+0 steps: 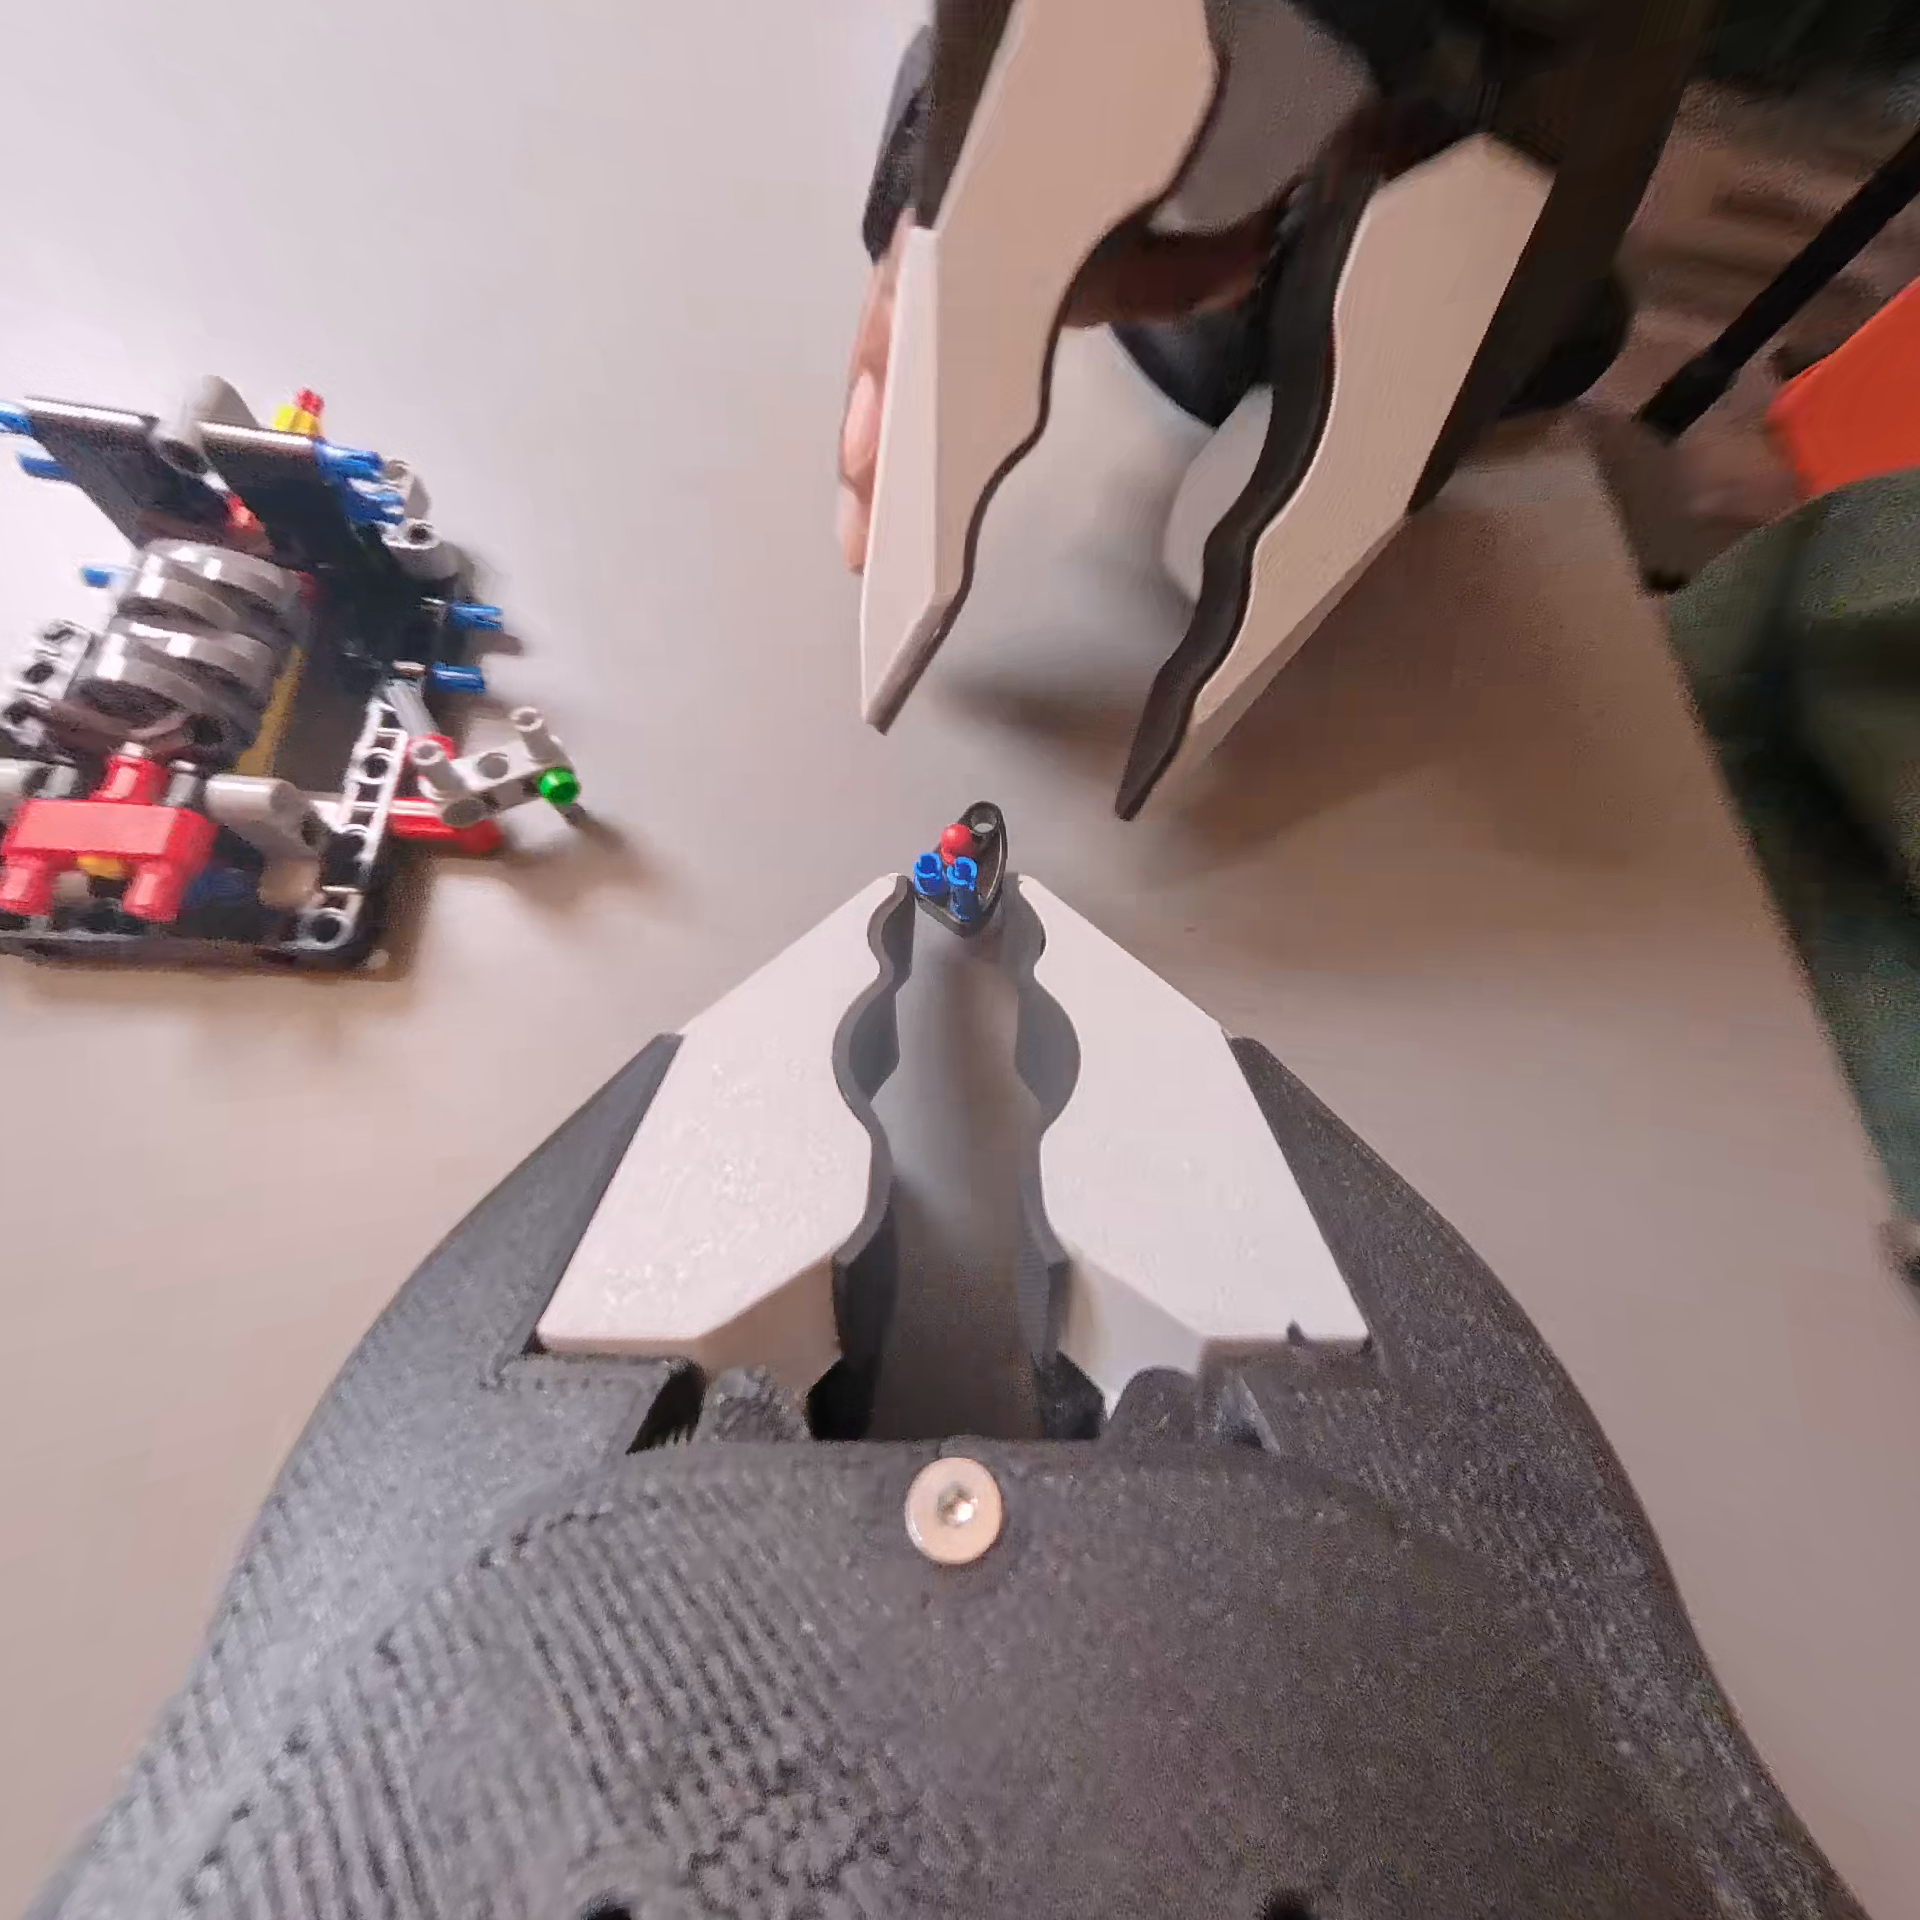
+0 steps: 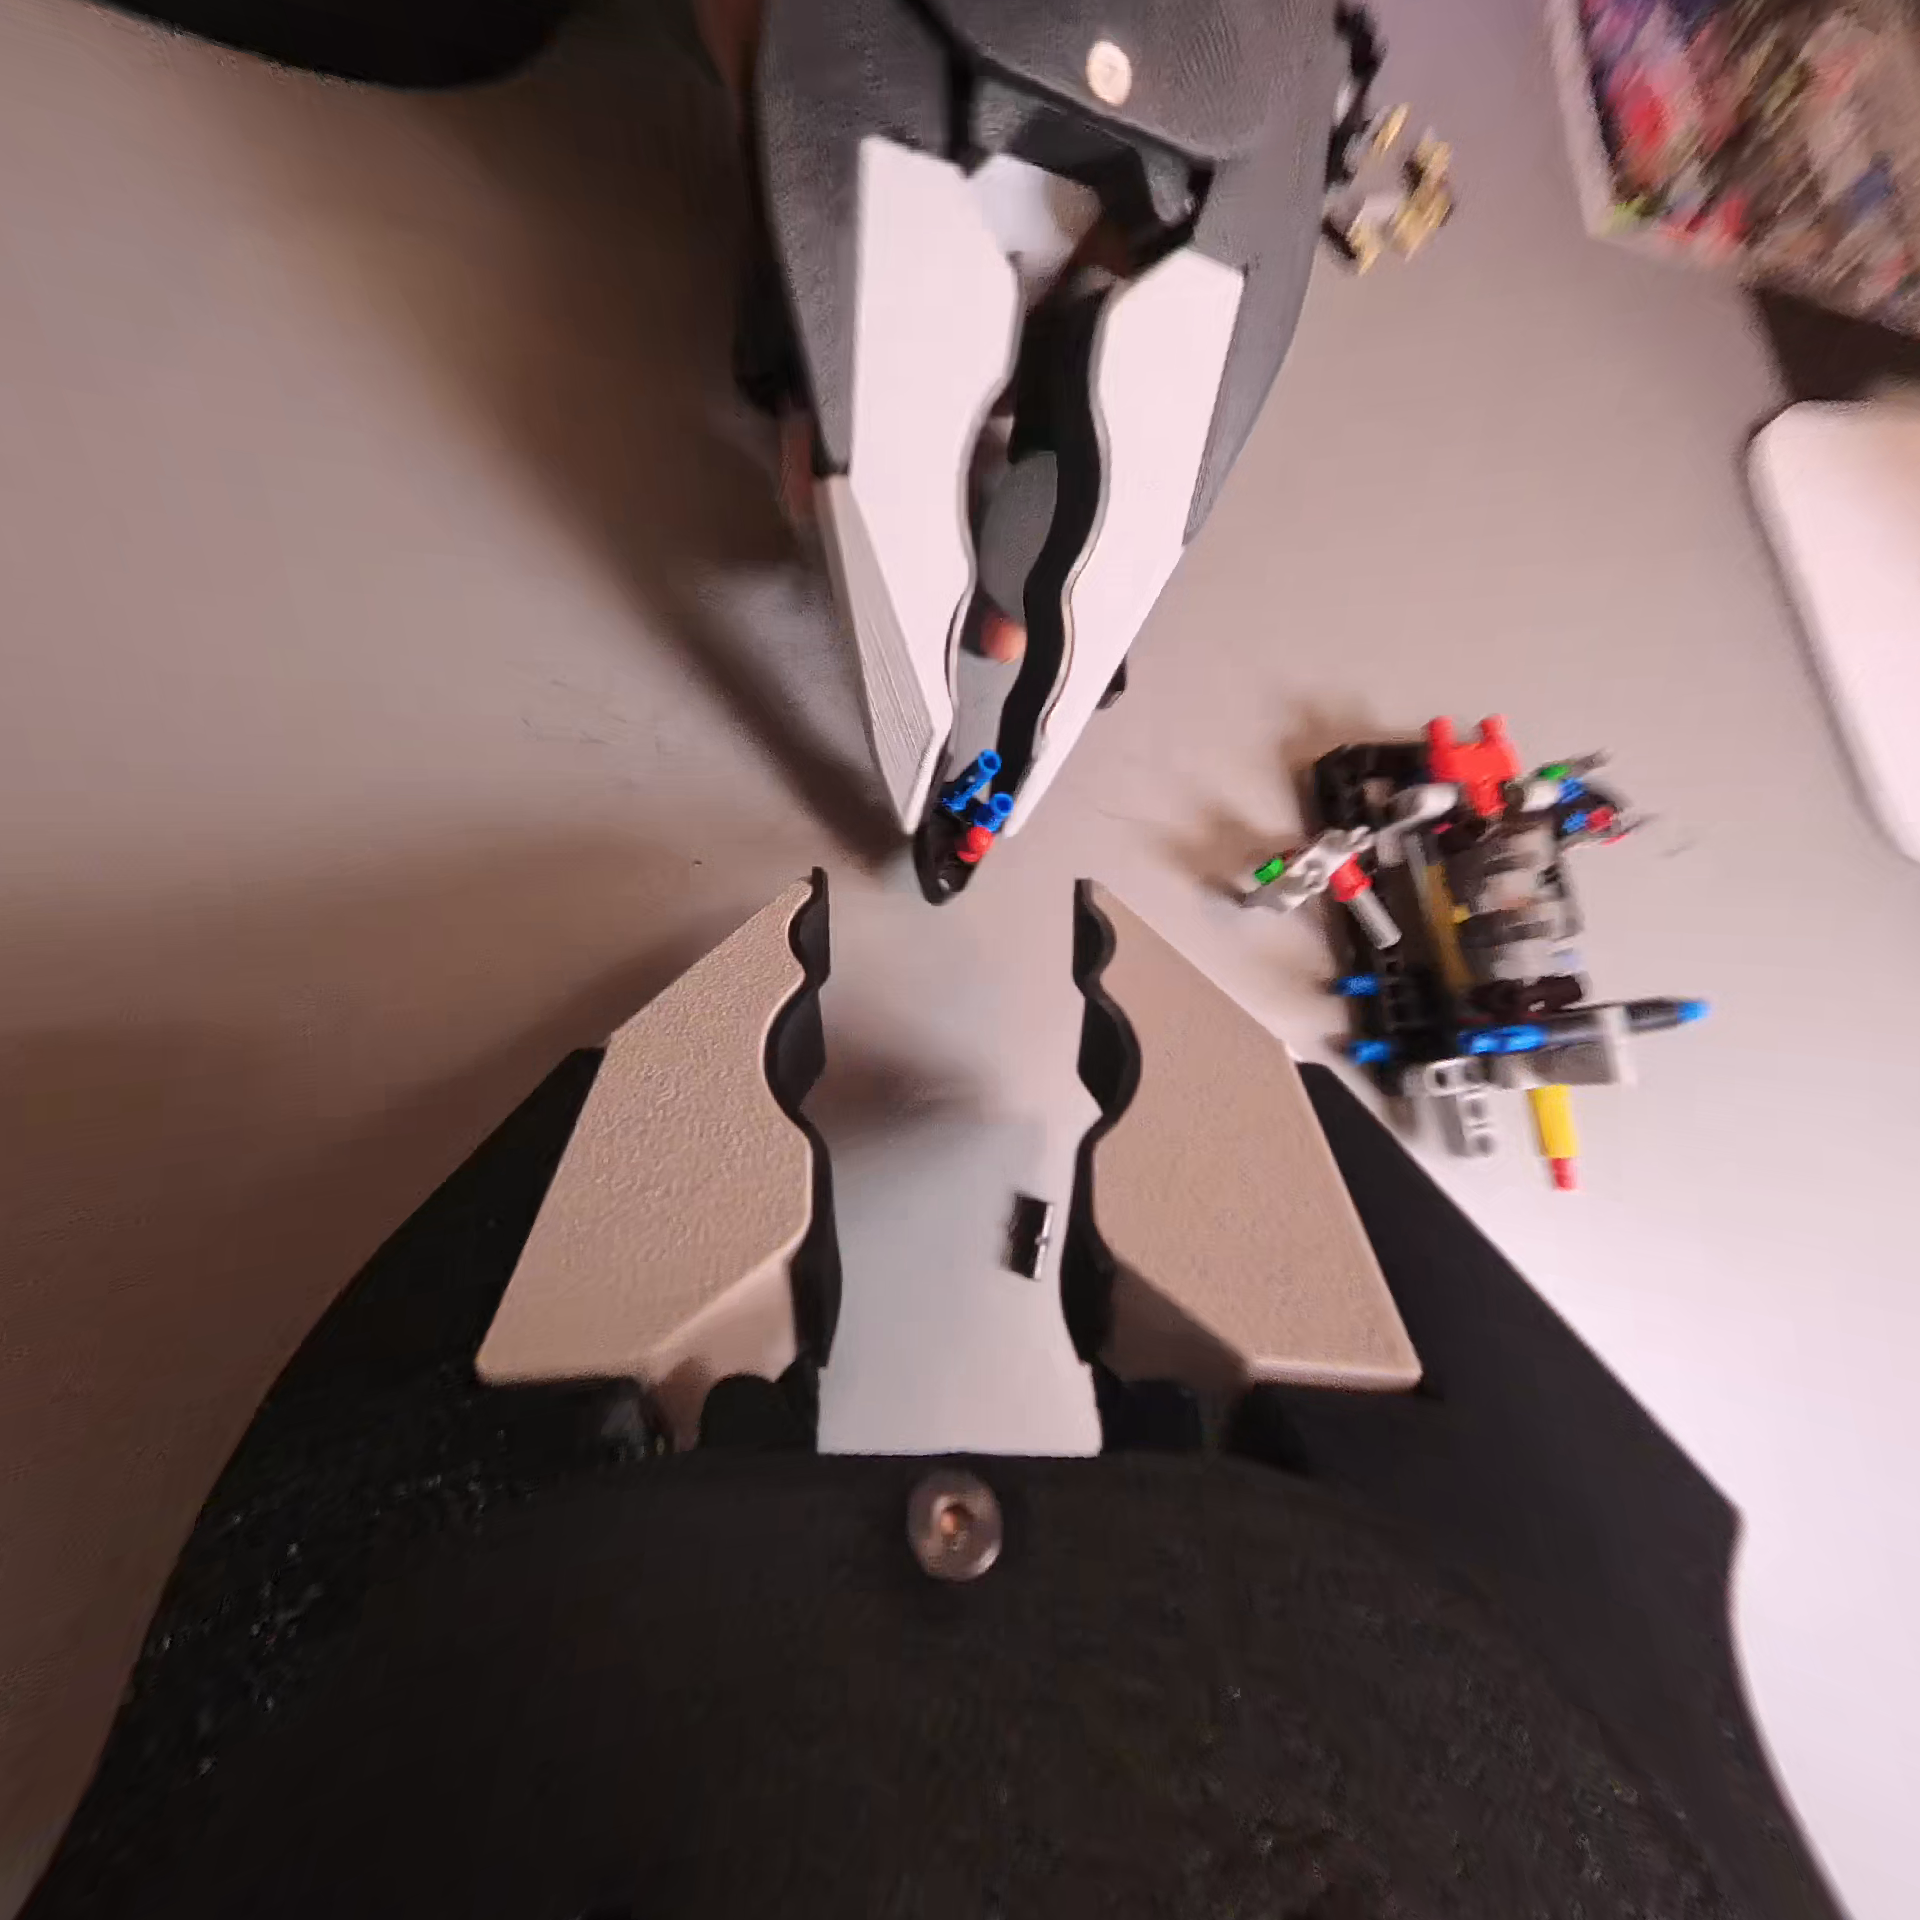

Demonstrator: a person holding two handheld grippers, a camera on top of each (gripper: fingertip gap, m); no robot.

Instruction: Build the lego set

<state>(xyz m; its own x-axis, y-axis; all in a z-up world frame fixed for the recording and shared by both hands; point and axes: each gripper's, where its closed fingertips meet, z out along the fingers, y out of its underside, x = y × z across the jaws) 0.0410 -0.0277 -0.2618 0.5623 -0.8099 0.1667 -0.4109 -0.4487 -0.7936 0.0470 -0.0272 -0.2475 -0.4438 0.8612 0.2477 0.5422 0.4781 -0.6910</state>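
Observation:
My left gripper (image 1: 958,885) is shut on a small black lego piece (image 1: 982,847) that carries two blue pins and a red pin. The piece sticks out past its fingertips. It also shows in the right wrist view (image 2: 951,847), held by the left gripper (image 2: 968,821) above the table. My right gripper (image 2: 951,888) is open and empty, its tips facing the held piece a short way off; it also shows in the left wrist view (image 1: 1003,764). The half-built lego model (image 1: 239,686) lies on the table to the left, and shows in the right wrist view (image 2: 1475,935).
A small black lego part (image 2: 1029,1233) lies on the table between my right gripper's fingers. A white tray edge (image 2: 1849,603) and a blurred pile of coloured parts (image 2: 1756,135) lie at the right. An orange thing (image 1: 1860,405) and green cloth (image 1: 1829,748) sit beyond the table edge.

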